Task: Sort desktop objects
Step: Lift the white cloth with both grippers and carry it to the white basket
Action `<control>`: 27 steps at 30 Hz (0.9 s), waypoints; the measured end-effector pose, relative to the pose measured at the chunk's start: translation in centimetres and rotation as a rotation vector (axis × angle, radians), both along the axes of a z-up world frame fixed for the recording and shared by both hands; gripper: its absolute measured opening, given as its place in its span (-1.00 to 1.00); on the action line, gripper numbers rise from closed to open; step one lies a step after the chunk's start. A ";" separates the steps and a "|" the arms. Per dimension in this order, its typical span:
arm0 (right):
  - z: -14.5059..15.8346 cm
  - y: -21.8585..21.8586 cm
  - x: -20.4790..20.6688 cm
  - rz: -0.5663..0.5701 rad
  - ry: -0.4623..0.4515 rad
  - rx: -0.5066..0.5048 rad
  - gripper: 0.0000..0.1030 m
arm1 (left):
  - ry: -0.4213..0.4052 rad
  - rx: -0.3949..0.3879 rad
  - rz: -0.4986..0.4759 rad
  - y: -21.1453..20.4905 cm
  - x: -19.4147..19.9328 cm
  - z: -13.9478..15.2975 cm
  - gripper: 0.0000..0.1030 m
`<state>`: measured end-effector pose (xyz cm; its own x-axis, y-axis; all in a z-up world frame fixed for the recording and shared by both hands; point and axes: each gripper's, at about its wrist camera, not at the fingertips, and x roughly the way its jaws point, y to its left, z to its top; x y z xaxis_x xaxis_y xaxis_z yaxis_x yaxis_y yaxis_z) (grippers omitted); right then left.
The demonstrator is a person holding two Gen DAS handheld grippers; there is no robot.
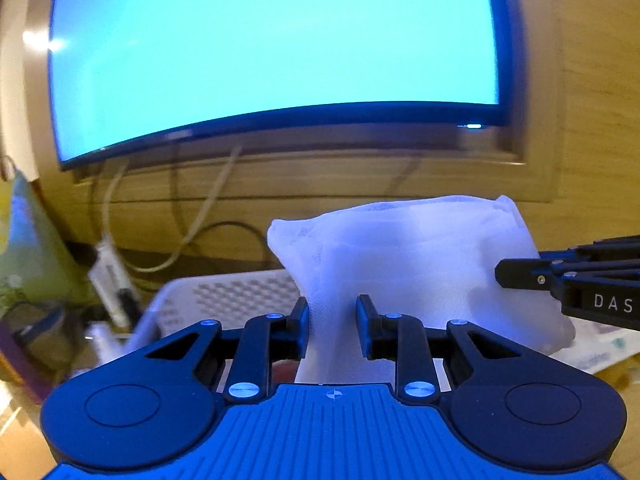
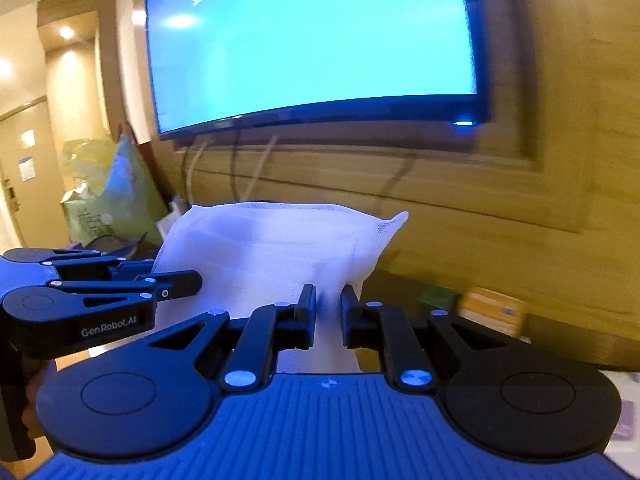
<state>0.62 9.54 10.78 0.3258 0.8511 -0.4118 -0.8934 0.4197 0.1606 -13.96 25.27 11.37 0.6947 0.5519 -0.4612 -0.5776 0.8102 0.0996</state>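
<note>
Two grippers share one load: a white mesh bag [image 1: 420, 256], soft and bulging with something pale inside, held up in the air in front of the wall-mounted screen [image 1: 276, 48] and clear of the desk [image 2: 568, 344] below. The left gripper [image 1: 332, 320] has its jaws drawn nearly together on a gathered fold at the bag's lower edge, and the right gripper [image 2: 328, 312] is clamped tight on another fold further along the same edge; each shows in the other's view, pinching from the side.

Risk lies mainly in that grip. Only thin netting sits between the pads, so the weight inside could drag the fabric out of one pinch, and the bag would then swing from the other hand or fall. Pulling the hands apart would stretch or tear the mesh; bringing them unevenly would tip the contents toward one corner.

Below, clutter crowds the desk's back edge: a white perforated tray [image 1: 240, 292], cables [image 1: 192, 236] hanging from the screen, and small boxes [image 2: 492, 308] toward the right end. A low or swinging bag could snag those cables or knock the boxes.
</note>
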 end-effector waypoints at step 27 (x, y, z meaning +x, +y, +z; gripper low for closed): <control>-7.3 21.1 -1.8 0.068 0.241 -0.449 -0.69 | 0.399 -0.181 0.058 17.1 1.6 -7.4 -0.32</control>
<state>-1.14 30.67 3.44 0.1263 0.5889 -0.7983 -0.8808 0.4368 0.1828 -12.35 42.37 3.95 0.4129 0.4703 -0.7800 -0.5673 0.8027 0.1837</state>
